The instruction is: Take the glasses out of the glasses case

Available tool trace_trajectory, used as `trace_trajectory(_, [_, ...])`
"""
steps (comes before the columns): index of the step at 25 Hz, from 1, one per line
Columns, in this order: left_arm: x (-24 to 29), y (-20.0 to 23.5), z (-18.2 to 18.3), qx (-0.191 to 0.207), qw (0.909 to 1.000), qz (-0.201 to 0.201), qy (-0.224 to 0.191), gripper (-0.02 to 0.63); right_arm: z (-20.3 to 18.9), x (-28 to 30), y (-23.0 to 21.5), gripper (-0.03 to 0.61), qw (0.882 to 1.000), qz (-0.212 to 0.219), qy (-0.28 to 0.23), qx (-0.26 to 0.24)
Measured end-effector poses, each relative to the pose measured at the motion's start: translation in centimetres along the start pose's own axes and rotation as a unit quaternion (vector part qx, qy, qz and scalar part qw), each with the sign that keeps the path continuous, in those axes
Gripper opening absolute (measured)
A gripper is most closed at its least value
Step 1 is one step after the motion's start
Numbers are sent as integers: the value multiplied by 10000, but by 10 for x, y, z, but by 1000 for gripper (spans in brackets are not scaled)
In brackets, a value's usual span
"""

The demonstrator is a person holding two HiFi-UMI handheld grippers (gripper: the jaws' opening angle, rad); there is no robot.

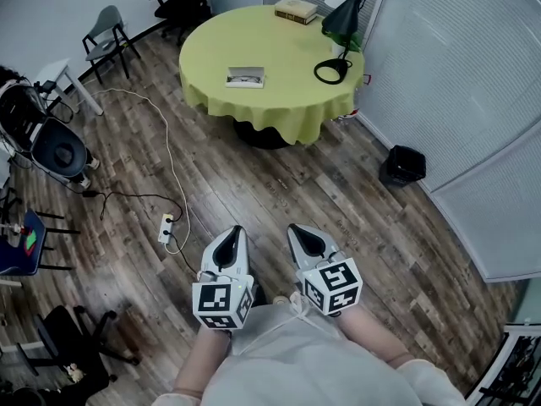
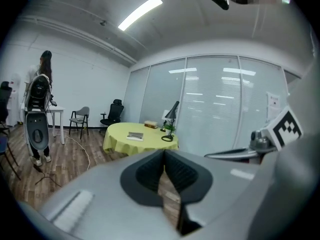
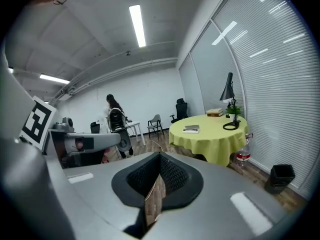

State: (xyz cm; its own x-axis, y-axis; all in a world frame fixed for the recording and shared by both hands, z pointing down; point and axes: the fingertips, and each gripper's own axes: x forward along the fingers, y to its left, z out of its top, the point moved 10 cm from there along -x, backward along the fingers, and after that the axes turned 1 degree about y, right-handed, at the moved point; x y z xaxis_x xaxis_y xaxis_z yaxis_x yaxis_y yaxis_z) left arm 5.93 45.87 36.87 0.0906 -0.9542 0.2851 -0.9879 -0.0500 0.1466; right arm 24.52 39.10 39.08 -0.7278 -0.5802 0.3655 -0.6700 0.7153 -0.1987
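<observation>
The left gripper (image 1: 235, 231) and right gripper (image 1: 300, 229), jaws pressed together on nothing, hang well short of the table (image 1: 211, 53); the case (image 1: 245, 77) lies on it.

Office: glass partitions (image 1: 448, 74), swivel chair (image 1: 183, 0)

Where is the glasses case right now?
In the head view the glasses case lies on the round yellow table, left of the desk lamp.

Pale rectangular glasses case (image 1: 245, 77), lying flat on round yellow-green table (image 1: 279, 112), too far to tell if open
</observation>
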Motion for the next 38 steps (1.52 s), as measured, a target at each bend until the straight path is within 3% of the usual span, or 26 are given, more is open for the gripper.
trace_trajectory(9, [105, 105, 55, -104, 9995, -280, 36, 6, 61, 131, -9, 0, 9995, -266, 140, -2])
trace_trajectory(21, [236, 252, 119, 112, 9973, -696, 179, 6, 134, 309, -15, 0, 9973, -704, 188, 88])
trace_trajectory(29, [299, 289, 126, 91, 9963, -703, 480, 6, 144, 377, -48, 0, 9964, -635, 439, 349])
trace_trajectory(38, [416, 302, 156, 104, 9967, -497, 634, 6, 182, 452, -146, 0, 9953, -641, 612, 397])
